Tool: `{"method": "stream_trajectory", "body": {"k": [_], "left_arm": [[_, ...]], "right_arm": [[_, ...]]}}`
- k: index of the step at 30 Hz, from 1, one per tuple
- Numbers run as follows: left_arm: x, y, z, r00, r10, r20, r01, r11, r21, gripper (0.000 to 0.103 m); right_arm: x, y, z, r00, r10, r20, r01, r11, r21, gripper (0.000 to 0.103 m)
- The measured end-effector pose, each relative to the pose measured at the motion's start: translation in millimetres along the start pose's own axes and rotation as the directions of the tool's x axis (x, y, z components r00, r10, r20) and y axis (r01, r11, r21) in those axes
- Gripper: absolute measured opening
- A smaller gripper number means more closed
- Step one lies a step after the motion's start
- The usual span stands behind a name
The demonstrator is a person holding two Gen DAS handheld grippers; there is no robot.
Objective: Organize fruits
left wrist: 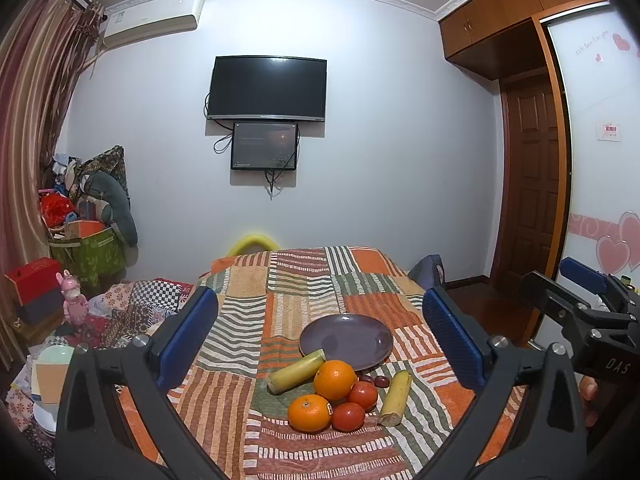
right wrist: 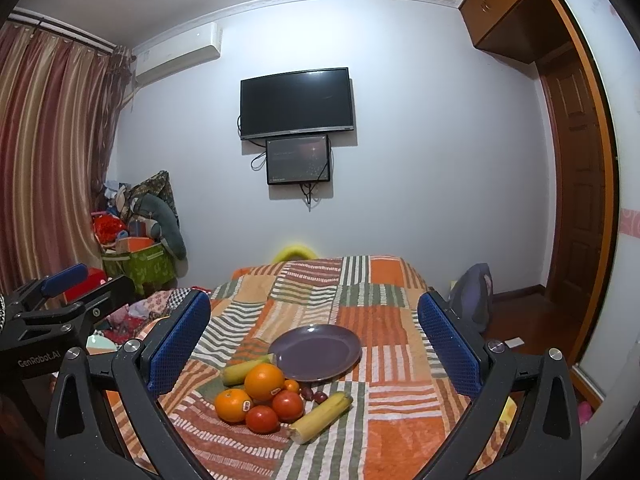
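Note:
A purple plate [left wrist: 346, 340] [right wrist: 316, 352] lies empty on the patchwork table cloth [left wrist: 304, 288]. In front of it sits a cluster of fruit: two oranges [left wrist: 335, 379] [right wrist: 264, 381], two tomatoes [left wrist: 348, 416] [right wrist: 262, 419], two banana pieces [left wrist: 395, 398] [right wrist: 322, 418] and small dark red fruits [left wrist: 376, 380]. My left gripper [left wrist: 320, 340] is open and empty, above and short of the fruit. My right gripper [right wrist: 314, 344] is open and empty too; it shows at the right edge of the left wrist view [left wrist: 580, 300].
A cluttered bed with a pink toy [left wrist: 74, 300] and stacked bowls [left wrist: 48, 364] lies left of the table. Green storage box [right wrist: 136, 268] stands in the far left corner. A backpack [right wrist: 474, 296] sits on the floor at right, by a wooden door [left wrist: 532, 184].

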State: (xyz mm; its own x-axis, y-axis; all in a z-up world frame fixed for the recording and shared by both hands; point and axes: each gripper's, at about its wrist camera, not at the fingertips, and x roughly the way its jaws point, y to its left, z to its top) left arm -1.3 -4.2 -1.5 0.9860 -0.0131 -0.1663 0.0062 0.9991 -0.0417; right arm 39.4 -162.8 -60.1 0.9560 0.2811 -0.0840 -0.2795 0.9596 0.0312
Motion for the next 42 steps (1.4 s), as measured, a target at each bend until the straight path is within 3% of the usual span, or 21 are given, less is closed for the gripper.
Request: {"method": "stream_trajectory", "body": {"k": [42], "left_arm": [[-1.6,2.3,1.9,1.000,-0.005,0.007,0.005,1.000,-0.011,0.103]], "right_arm": [[-0.9,4.1,-1.4,1.000,0.017,0.000,-0.017,1.000,-0.009,0.103]]}}
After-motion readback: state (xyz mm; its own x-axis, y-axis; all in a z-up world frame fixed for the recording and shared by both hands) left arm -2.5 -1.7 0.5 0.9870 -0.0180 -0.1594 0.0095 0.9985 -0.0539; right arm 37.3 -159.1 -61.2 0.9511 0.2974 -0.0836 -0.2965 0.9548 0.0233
